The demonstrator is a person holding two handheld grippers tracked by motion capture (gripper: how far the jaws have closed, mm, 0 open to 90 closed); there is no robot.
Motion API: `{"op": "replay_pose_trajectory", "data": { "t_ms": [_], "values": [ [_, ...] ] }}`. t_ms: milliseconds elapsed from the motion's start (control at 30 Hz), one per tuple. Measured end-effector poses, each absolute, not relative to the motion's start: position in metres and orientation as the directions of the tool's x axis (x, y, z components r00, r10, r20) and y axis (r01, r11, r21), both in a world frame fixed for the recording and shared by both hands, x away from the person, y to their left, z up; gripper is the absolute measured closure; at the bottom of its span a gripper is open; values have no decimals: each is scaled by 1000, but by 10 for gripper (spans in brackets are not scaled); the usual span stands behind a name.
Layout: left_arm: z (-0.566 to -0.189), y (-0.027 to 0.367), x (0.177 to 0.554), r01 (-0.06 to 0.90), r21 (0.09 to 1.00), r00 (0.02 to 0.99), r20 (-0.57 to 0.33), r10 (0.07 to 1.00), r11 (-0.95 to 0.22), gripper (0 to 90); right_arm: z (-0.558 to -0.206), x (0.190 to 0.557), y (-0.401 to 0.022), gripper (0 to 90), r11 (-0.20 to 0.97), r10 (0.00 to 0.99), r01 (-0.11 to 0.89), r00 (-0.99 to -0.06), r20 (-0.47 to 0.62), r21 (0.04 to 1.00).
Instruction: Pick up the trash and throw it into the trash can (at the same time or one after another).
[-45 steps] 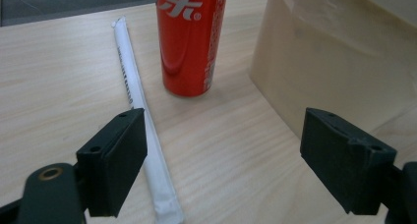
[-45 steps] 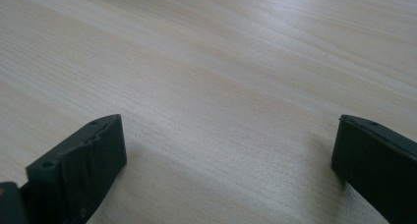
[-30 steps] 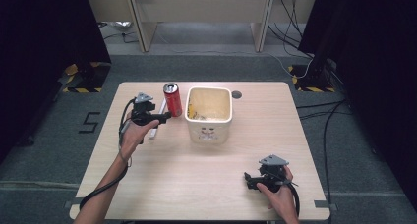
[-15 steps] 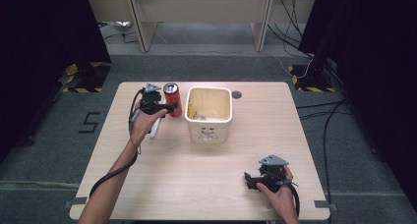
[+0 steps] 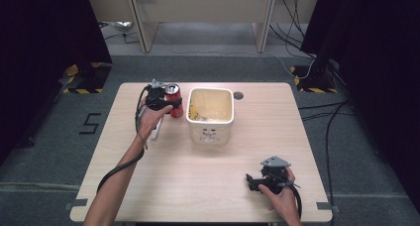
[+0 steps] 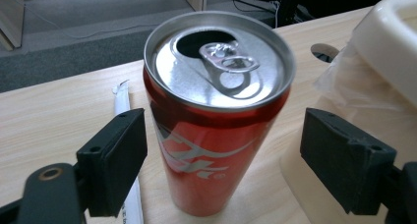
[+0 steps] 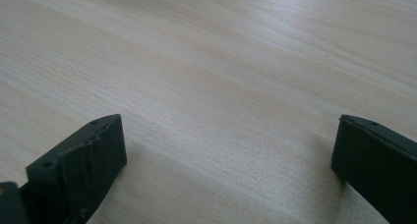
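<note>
Left claw point(image 6: 223, 150) was spread wide around the red can point(image 6: 216, 116), one jaw on each side with a gap both ways, not touching it. Can stood upright on the bench point(image 5: 237, 151), tab opened, near the far left part of the top, just beside the cream tub point(image 5: 210, 116). High view put the left claw point(image 5: 171, 106) right at the can point(image 5: 174, 100). A white wrapped straw point(image 6: 129, 150) lay flat on the bench beside the can on the left-jaw side. Crumpled clear plastic point(image 6: 354, 86) hung at the tub's near wall. Right claw point(image 7: 226, 170) was wide too, nothing between its jaws, low over bare wood at the near right of the bench point(image 5: 253, 181), well apart from the can
</note>
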State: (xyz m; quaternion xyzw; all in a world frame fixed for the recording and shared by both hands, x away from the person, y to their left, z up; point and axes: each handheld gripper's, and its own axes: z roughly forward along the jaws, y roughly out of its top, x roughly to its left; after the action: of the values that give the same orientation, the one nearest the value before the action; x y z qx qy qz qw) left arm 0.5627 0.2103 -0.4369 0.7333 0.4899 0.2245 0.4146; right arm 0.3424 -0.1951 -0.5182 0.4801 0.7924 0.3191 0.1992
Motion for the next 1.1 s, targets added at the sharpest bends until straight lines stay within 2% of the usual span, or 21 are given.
{"op": "replay_pose_trajectory", "data": {
  "t_ms": [267, 367, 467, 733, 1100],
  "values": [
    [-446, 211, 575, 542, 826, 402, -97, 911, -152, 209, -518, 342, -195, 3, 335, 888, 634, -460, -9, 697],
    [-449, 213, 577, 542, 827, 396, -95, 913, -149, 308, -518, 342, -195, 3, 335, 888, 634, -460, -9, 697],
    [-450, 214, 576, 519, 838, 403, -65, 913, -169, 332, -518, 342, -195, 3, 335, 888, 634, -460, -9, 697],
    [-435, 217, 565, 494, 850, 426, -54, 903, -182, 340, -518, 342, -195, 3, 335, 888, 634, -460, -9, 697],
    [-412, 223, 548, 509, 839, 460, -76, 885, -193, 340, -518, 342, -195, 3, 336, 888, 633, -460, -9, 697]
  ]
}}
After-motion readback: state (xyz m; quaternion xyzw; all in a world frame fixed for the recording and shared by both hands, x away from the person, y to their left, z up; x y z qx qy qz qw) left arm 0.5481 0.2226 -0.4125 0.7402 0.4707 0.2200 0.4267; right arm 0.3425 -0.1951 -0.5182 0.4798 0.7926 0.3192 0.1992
